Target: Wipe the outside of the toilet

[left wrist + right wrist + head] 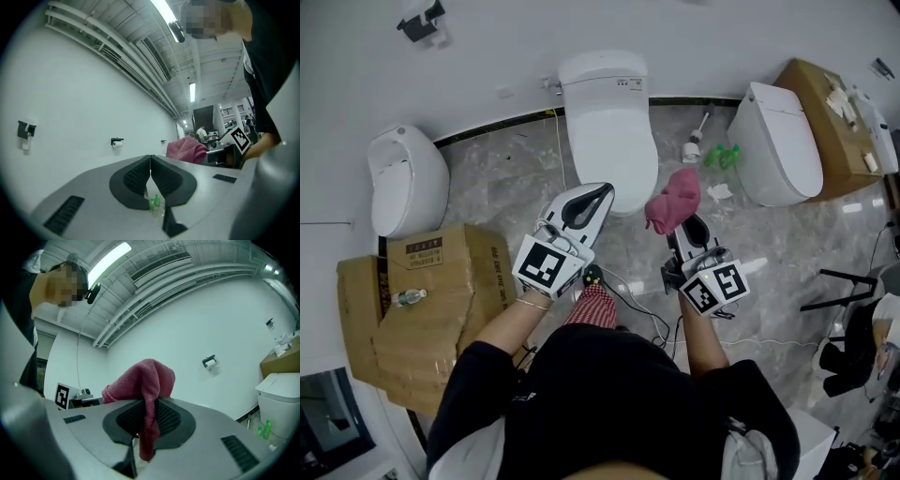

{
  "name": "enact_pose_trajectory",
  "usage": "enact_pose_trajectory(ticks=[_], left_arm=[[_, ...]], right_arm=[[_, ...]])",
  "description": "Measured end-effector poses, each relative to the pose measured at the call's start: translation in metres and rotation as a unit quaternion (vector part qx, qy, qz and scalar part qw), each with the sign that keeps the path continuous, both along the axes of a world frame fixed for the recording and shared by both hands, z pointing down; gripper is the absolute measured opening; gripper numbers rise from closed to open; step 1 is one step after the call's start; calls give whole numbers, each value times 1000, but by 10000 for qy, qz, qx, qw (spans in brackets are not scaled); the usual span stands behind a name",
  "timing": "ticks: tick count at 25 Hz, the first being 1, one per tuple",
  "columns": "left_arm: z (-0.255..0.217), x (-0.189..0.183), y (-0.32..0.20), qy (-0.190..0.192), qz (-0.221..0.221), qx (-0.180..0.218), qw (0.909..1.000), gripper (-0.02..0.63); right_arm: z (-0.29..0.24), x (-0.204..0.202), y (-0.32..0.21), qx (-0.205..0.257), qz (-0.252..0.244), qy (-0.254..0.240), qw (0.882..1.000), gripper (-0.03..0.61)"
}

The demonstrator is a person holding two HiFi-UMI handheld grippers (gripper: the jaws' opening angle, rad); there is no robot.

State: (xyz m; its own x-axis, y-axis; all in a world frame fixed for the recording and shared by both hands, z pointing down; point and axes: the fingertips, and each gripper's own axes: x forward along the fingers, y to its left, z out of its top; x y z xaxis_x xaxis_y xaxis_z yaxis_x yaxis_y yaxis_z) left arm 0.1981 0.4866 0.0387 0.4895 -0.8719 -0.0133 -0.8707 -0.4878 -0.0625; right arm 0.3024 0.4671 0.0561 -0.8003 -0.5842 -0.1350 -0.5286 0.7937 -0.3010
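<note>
a grey marbled floor (502, 192) meets a white wall (487, 56) along a dark skirting strip. the middle toilet (609, 117), white with its lid down, stands against that wall, just ahead of both tongs and touched by neither. a second toilet (780, 145) stands to the right and a third white fixture (405, 178) to the left. a toilet brush (694, 141) and a green spray bottle (724, 157) sit between the middle and right toilets. flattened cardboard boxes (431, 300) lie at the left. their print and the toilet's label are too small to read.

the left tongs (605, 192) are closed tip to tip, with nothing between them. the right tongs (686, 223) pinch a pink cloth (675, 199), which bunches over the tips and hides them from above. a paper-roll holder (209, 361) hangs on the wall.
</note>
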Motion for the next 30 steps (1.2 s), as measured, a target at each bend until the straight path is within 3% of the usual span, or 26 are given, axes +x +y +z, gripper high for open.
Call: enact_pose_trajectory(ticks=[5,9,18,30], left_arm=[[3,-24,-25,132,8,-15,9999,11],[-4,-49,-42,342,-71,53,9994,11],[-11,-90,-69,177,-141,157,9996,11],[-8,-97,-90,178,114,46,9998,11]], right_arm=[[-2,-22,-29,40,118,145,9998,61],[-4,-50,-44,-3,-89,202,9998,61],[-17,-93,-75,162,-167,106,9997,61],[-15,-102,-91,59,-146,99,9998,61]])
